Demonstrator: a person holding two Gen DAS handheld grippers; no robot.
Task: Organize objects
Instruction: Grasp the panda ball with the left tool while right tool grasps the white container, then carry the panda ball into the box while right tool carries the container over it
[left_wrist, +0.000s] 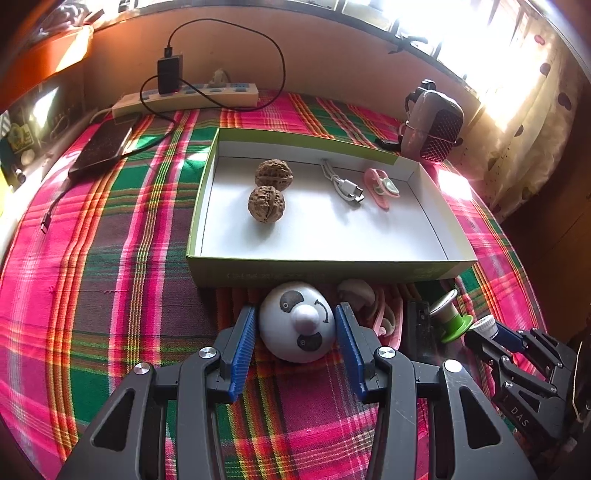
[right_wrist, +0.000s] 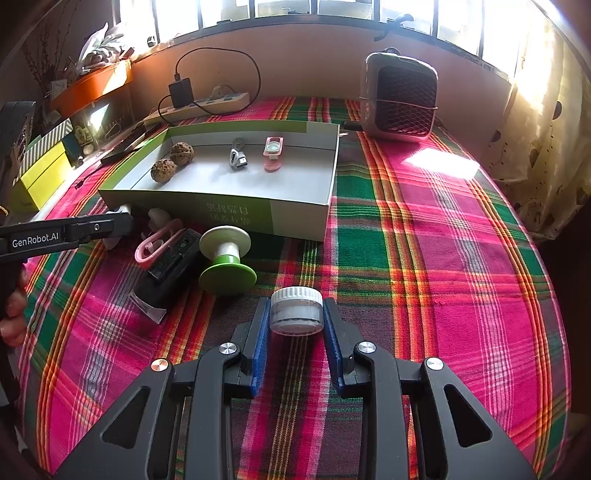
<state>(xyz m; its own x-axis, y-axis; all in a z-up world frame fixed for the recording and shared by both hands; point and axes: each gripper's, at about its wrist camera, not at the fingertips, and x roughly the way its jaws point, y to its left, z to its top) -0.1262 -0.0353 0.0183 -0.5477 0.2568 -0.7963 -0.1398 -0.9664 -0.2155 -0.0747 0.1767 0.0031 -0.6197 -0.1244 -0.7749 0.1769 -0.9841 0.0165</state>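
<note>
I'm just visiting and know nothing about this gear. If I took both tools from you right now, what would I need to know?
Left hand-held gripper: its blue pads sit either side of the white panda ball on the cloth; contact is unclear.
Right hand-held gripper: closed on the small white-capped jar.
Done: two walnuts, a white cable and a pink clip lie in the green box.
Left outside, before the box: ball, jar, green spool, black device, another pink clip.
</note>
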